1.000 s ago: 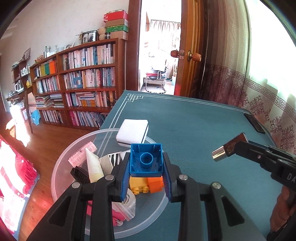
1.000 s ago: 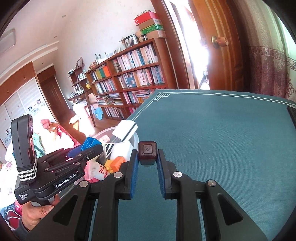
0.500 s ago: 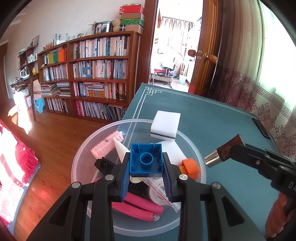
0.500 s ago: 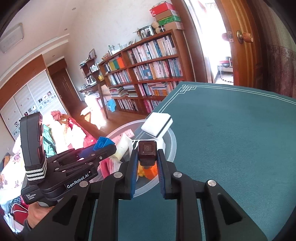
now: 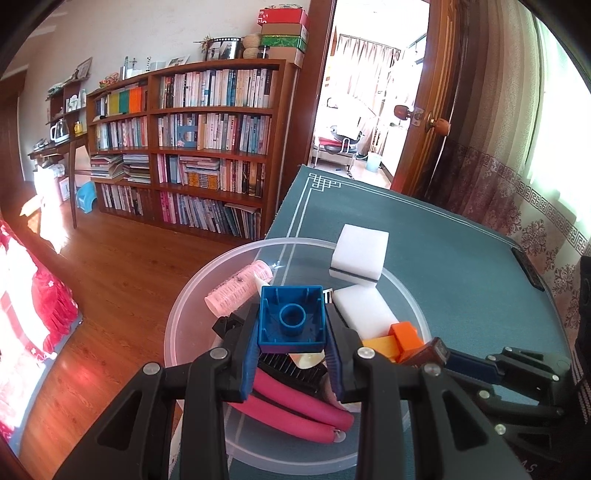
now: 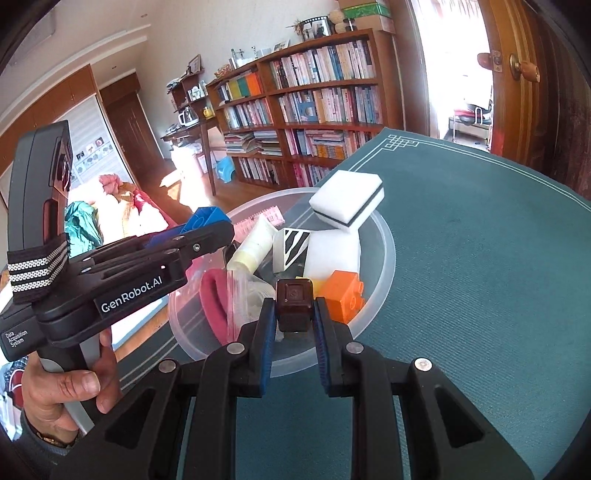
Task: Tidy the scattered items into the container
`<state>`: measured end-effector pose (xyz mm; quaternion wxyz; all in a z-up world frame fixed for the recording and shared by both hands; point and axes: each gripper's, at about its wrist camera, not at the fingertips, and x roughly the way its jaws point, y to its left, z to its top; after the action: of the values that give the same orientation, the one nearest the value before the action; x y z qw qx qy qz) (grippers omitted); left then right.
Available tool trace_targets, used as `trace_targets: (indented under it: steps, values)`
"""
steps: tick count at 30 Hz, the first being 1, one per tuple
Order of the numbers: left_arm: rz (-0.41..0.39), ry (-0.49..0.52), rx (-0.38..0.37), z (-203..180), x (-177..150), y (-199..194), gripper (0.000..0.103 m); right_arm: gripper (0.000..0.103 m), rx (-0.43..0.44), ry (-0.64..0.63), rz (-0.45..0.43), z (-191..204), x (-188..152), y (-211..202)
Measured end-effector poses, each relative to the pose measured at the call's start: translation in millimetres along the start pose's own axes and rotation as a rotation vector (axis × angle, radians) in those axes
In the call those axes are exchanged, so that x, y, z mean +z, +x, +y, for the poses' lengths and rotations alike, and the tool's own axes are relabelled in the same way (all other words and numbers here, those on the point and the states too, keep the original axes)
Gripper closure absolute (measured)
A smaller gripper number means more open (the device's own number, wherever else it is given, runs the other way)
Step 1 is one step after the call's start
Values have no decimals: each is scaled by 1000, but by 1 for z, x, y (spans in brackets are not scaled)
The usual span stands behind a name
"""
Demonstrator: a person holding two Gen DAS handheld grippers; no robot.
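Left wrist view: left gripper [image 5: 291, 363] clamps a blue square plastic building brick [image 5: 291, 319], hollow side facing the camera.
Below it: clear round plastic bowl [image 5: 192, 295], directly under the brick.
Right gripper [image 6: 294, 330]: pinches a small dark-brown square-capped tube [image 6: 294, 304] end-on, over the bowl's near rim.
Nearer hand: both; release looks next.

I am looking across a teal tablecloth [image 5: 424, 236] with a white key-pattern border toward a tall wooden bookcase [image 5: 207, 147] packed with books, boxes [image 5: 282, 33] stacked on top. Sunlight is pouring through the open doorway [image 5: 365, 110] and glaring on the wooden floor [image 5: 122, 266]. A patterned curtain [image 5: 517, 184] is hanging along the bright window at right. A side table [image 6: 192, 129] is standing by the pale wall.
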<state>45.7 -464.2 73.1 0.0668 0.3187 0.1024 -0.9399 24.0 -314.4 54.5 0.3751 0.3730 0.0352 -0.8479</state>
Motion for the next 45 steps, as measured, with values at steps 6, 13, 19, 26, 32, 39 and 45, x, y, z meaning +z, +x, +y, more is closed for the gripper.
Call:
trace_targets:
  steps: [6,13,19,26,32,39,45]
  values:
    - [7,-3,1,1,0,2,68,81,-53,-37,-13,1,1,6]
    - [13,1,4,2,-1,4,68,67,-73,-47,-61,-3,4,0]
    - [15,3,4,0,-2,4,68,67,-80,-16,-89,-15,0,-12]
    - [34,14,6,-2,-5,8,68,67,-93,27,-93,-28,-11,-24]
    - [54,29,10,-3,-12,8,68,67,-82,48,-97,-32,-17,-28]
    - [76,10,34,10,-21,6,64,67,-71,60,-76,-33,-23,-26]
    - [86,6,41,13,-25,9,38,56,-64,71,-85,-32,-27,-28]
